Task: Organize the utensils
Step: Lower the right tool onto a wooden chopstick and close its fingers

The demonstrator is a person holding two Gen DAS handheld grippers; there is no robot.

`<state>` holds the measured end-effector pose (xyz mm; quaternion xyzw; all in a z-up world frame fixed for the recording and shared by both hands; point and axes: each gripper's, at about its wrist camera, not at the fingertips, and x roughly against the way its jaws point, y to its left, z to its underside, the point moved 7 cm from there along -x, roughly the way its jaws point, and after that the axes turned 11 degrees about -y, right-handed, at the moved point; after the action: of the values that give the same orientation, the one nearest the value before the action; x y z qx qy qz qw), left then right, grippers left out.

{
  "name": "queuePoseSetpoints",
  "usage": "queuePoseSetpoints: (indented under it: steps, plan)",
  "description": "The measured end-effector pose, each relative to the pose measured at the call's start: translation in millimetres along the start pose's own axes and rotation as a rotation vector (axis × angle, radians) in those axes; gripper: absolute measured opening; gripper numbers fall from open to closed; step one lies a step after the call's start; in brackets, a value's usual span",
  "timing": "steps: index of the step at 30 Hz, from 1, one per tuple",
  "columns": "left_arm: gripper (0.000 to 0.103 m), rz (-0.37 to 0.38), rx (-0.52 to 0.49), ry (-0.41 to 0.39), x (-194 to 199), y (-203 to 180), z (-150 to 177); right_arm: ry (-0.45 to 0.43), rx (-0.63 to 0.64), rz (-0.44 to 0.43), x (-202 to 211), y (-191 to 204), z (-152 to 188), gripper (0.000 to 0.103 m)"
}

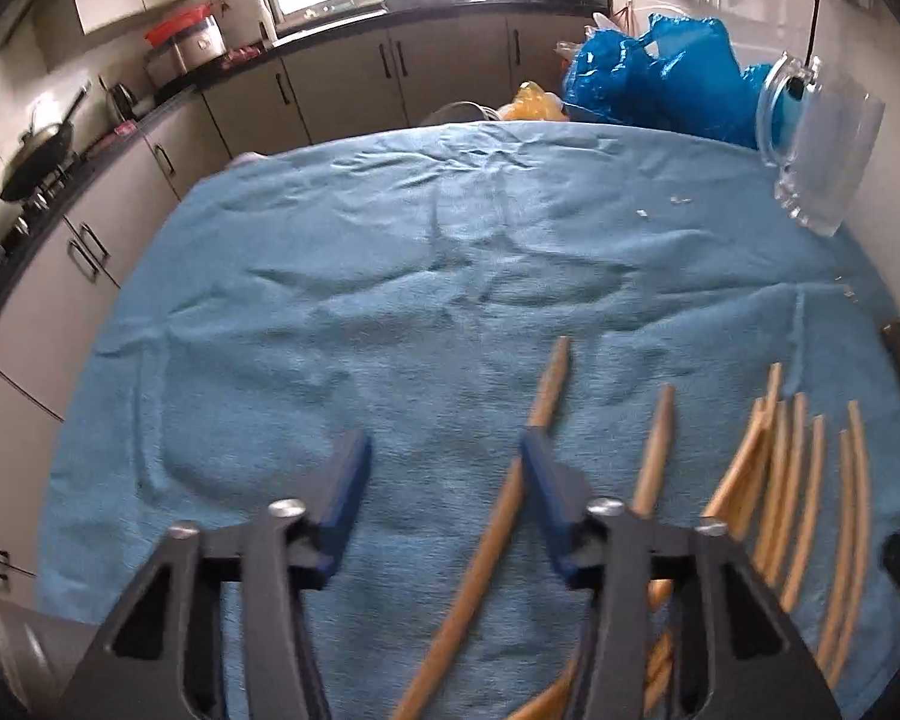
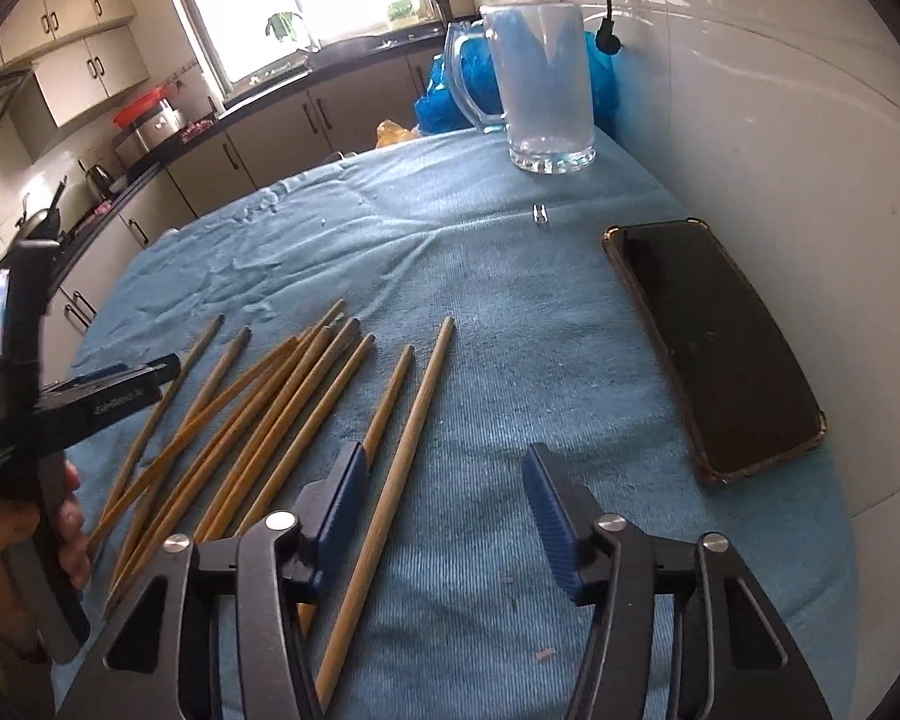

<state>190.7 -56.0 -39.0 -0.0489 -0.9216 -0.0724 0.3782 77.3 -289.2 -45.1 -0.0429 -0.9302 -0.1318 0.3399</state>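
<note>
Between right tool point(image 2: 444, 501) tips, chopstick point(image 2: 390, 498)

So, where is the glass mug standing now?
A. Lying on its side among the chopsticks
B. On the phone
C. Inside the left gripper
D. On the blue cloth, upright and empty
D: the glass mug stands upright on the blue cloth, nothing inside, far beyond the chopsticks.

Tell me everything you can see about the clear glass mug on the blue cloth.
The clear glass mug is tall and straight-sided, with a thick scalloped base and a large handle on its left in the right wrist view. It looks empty. It stands upright at the far edge of the blue cloth, near the white wall, touching only the cloth.
</note>
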Motion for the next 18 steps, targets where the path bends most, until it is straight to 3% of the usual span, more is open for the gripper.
queuePoseSetpoints:
  steps: [1, 2, 4, 5, 9, 14, 18]
  plan:
    - [0.023, 0.017, 0.005, 0.010, -0.4, -2.6, 0.0, 0.009, 0.012, 0.006, -5.3, 2.3, 0.4, 0.049]
    - [0.002, 0.015, 0.002, 0.022, -0.8, -4.3, 1.1, 0.018, 0.018, 0.007, -8.6, 3.3, 1.0, 0.047]
    - [0.000, 0.006, 0.009, 0.073, -5.6, -3.9, 9.0, 0.041, 0.024, 0.002, -16.9, 5.7, 3.8, 0.036]
    - [0.000, 0.009, 0.025, 0.065, -4.5, -1.7, 10.7, 0.049, 0.029, 0.002, -20.1, 6.2, 4.7, 0.034]
    - [0.000, 0.040, 0.086, 0.108, 3.3, 5.6, 22.8, 0.052, 0.039, -0.023, -22.3, 9.0, 2.9, 0.010]
    - [0.000, 0.083, 0.127, 0.170, 22.7, 11.7, 40.6, 0.088, 0.035, -0.032, -15.2, 5.4, 10.6, 0.009]
    - [0.000, 0.161, 0.140, 0.095, 44.2, 6.7, 33.4, 0.108, 0.018, -0.038, -2.3, -0.2, 22.0, 0.009]
